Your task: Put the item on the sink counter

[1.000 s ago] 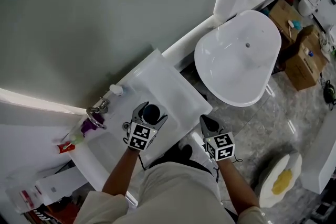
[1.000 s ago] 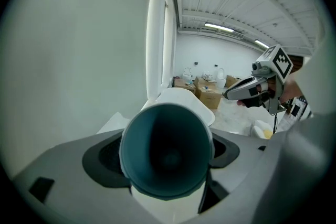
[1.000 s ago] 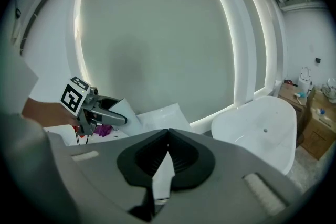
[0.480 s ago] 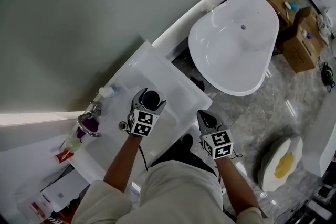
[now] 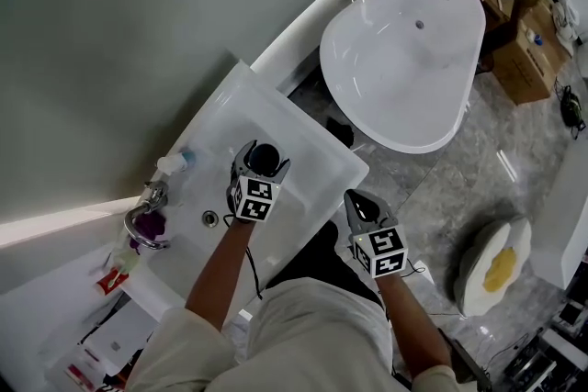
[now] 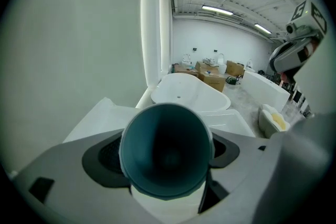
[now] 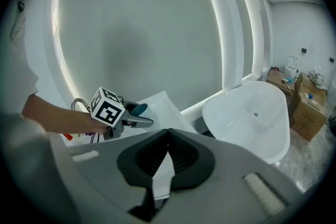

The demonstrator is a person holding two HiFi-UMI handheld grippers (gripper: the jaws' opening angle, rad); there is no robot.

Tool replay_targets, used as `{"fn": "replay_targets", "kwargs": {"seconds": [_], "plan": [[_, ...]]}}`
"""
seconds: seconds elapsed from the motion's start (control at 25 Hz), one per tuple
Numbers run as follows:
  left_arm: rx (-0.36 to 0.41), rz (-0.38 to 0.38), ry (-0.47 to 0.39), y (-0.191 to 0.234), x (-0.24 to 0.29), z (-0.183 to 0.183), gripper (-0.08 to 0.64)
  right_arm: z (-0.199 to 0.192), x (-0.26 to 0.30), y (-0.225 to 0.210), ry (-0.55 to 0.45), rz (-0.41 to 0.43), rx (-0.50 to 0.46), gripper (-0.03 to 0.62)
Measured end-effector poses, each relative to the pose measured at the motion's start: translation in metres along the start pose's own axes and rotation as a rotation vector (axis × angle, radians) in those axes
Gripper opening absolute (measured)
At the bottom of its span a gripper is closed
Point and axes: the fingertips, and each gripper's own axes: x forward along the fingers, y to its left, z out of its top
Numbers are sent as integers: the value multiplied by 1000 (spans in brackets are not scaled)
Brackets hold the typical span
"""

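Surface (image 5: 308, 142), right half: bare; you can come in from the front. Left end: faucet (image 5: 144, 220) and bottle (image 5: 173, 162) block you by the wall. Bathtub (image 5: 404, 60) stands beyond the right edge.

Teal tapered plastic cup (image 6: 167, 152) in my left gripper (image 5: 262, 159): smooth, matt. Gripper shell matt grey plastic, pads (image 6: 102, 157) black, ribbed. White sink counter (image 5: 308, 138) and white oval bathtub (image 5: 404, 60) glossy. Curved tap (image 5: 145, 225) shiny metal.

You hold two claws: left claw (image 5: 263, 155), right claw (image 5: 355, 197). One teal cup (image 6: 167, 149) in left claw. One bathtub (image 5: 404, 60) beyond both.
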Motion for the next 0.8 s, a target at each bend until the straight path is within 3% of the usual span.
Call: {"fn": "replay_targets", "kwargs": {"seconds": [0.28, 0.52, 0.8], "plan": [[58, 25, 25, -6, 24, -5, 399, -8, -4, -9, 12, -22, 19, 11], [98, 15, -4, -13, 35, 0, 399, -12, -3, -16, 23, -34, 27, 11], [70, 3, -26, -12, 37, 3, 410, -11, 2, -14, 30, -29, 30, 11]]}}
